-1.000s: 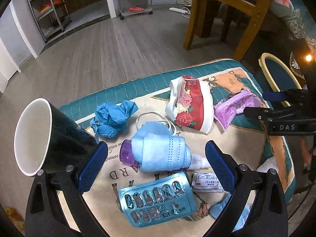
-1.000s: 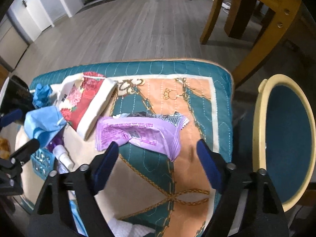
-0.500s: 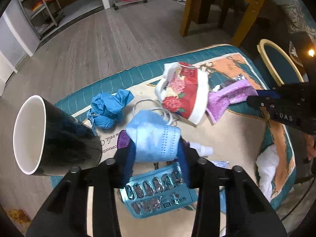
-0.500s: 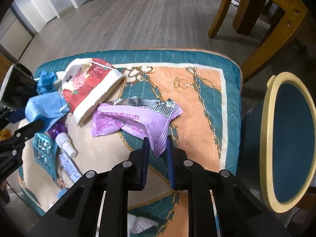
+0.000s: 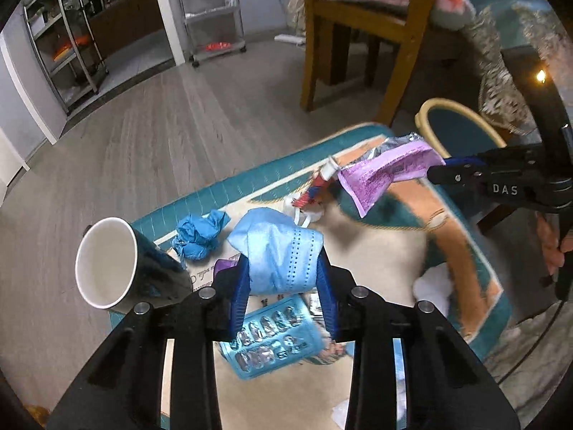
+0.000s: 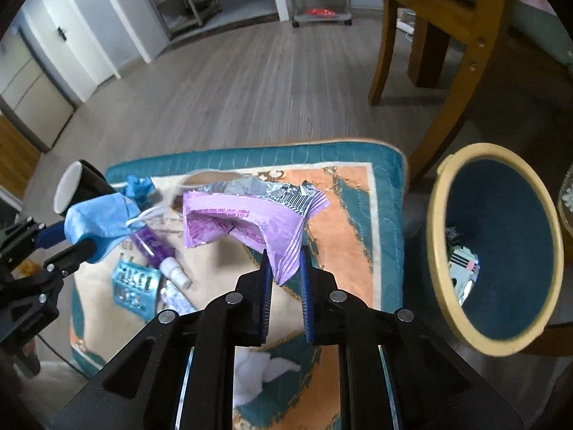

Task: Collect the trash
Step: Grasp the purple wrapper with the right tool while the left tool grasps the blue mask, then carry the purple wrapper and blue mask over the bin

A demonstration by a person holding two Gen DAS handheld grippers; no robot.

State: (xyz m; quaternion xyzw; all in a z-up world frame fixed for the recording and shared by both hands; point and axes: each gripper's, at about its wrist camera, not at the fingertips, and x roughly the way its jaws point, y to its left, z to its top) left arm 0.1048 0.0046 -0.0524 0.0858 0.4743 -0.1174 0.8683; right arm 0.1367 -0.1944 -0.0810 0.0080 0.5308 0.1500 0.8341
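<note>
My left gripper [image 5: 283, 268] is shut on a blue face mask [image 5: 275, 251] and holds it above the quilted mat [image 5: 386, 261]; it also shows in the right wrist view [image 6: 98, 220]. My right gripper [image 6: 284, 261] is shut on a corner of a purple foil wrapper [image 6: 247, 222], lifted off the mat; the wrapper also shows in the left wrist view [image 5: 386, 172]. A bin [image 6: 497, 247] with a cream rim and blue inside stands to the right of the mat, with some trash in it.
On the mat lie a crumpled blue glove [image 5: 200, 233], a black paper cup [image 5: 121, 265] on its side, a blue blister pack [image 5: 275, 337], a purple spray bottle [image 6: 161, 254], white tissue [image 6: 261, 369] and a floral pouch [image 5: 315, 190]. A wooden chair [image 6: 447, 46] stands behind.
Both grippers closed, the left on the mask and the right on the purple wrapper. Both then lifted their items off the mat.
</note>
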